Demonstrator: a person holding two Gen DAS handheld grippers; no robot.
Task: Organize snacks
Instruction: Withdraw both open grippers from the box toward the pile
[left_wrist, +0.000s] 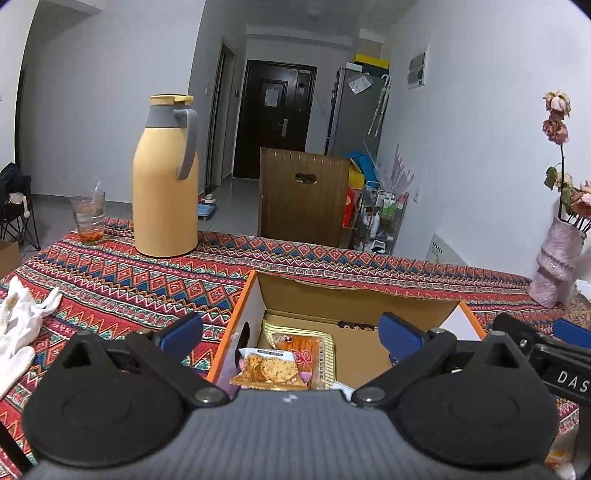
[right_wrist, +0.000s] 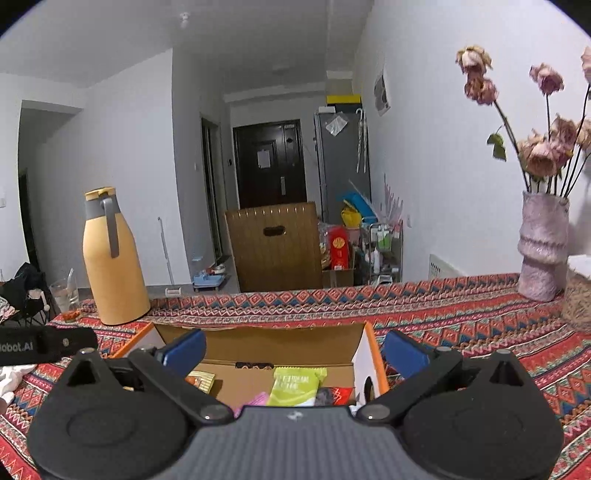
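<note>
both grippers level over the snack box (left_wrist: 369, 299)
left gripper (left_wrist: 290, 334) and right gripper (right_wrist: 293, 350) hover side by side; fingers spread wide (holding nothing)

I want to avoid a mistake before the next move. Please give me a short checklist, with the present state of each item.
1. Left tongs open and empty: ok.
2. Right tongs open and empty: ok.
3. Cardboard box open on top, snacks inside visible: ok.
4. Cracker packet lies on top in the box, free to take: ok.
5. Green packet lies inside the box near the right tongs: ok.
6. Snacks remaining outside the box: cannot tell, the table near the tongs is hidden.
</note>
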